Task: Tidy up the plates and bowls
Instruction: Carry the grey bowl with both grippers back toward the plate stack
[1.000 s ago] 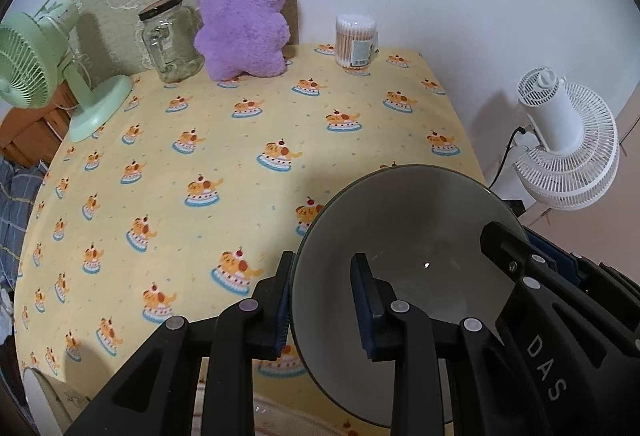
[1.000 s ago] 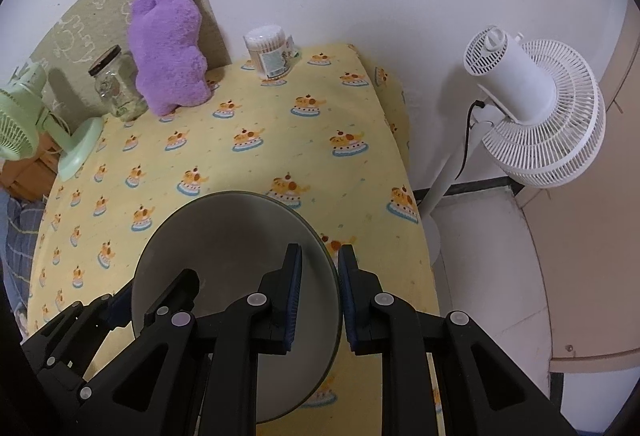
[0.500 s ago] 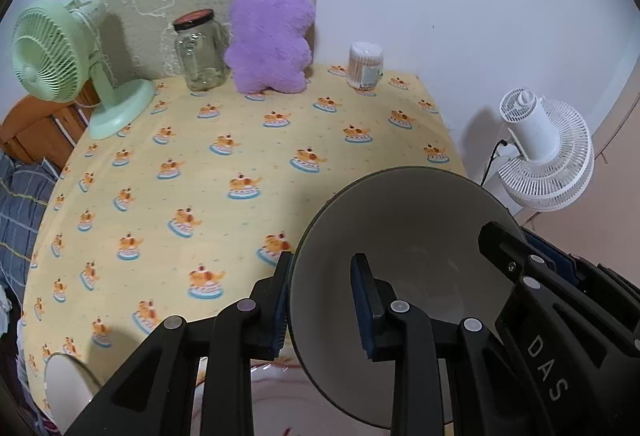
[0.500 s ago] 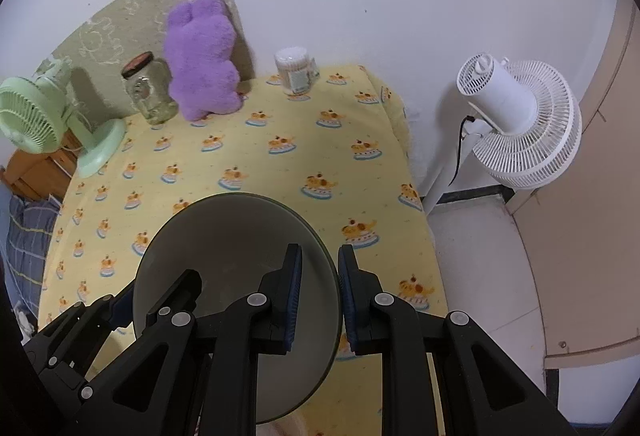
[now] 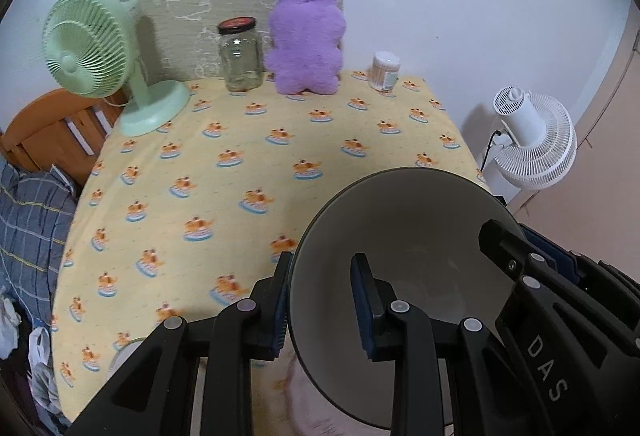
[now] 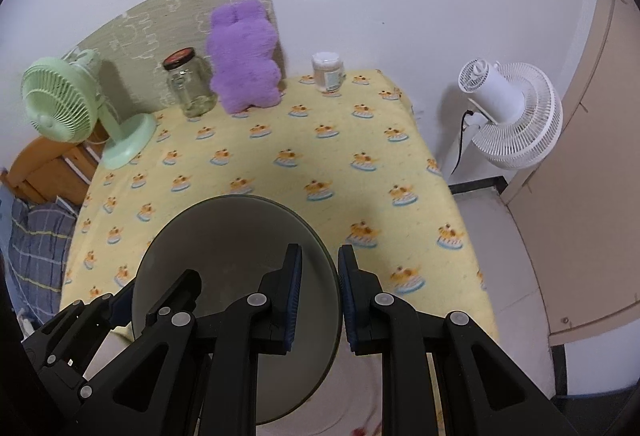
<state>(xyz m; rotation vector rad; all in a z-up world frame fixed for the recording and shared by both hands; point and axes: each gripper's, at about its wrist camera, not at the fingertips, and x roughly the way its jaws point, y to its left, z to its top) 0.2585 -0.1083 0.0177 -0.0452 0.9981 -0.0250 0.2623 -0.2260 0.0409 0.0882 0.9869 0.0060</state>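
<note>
Both grippers pinch one grey bowl [image 5: 404,236] by opposite rims: the left gripper [image 5: 322,300] has its jaws clamped on the left rim, the right gripper [image 6: 318,296] on the right rim, holding it above the counter's [image 5: 280,163] near edge, lower centre of frame. Keeping both grips level should stop the bowl twisting. A green fan [image 5: 86,43], jar [image 5: 240,53] and purple plush [image 5: 306,39] line the back wall.

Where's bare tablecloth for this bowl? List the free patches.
Free: the wide middle of the tablecloth, ahead of the bowl. Crowded: the back edge, with green fan, glass jar, purple plush and swab tub.
</note>
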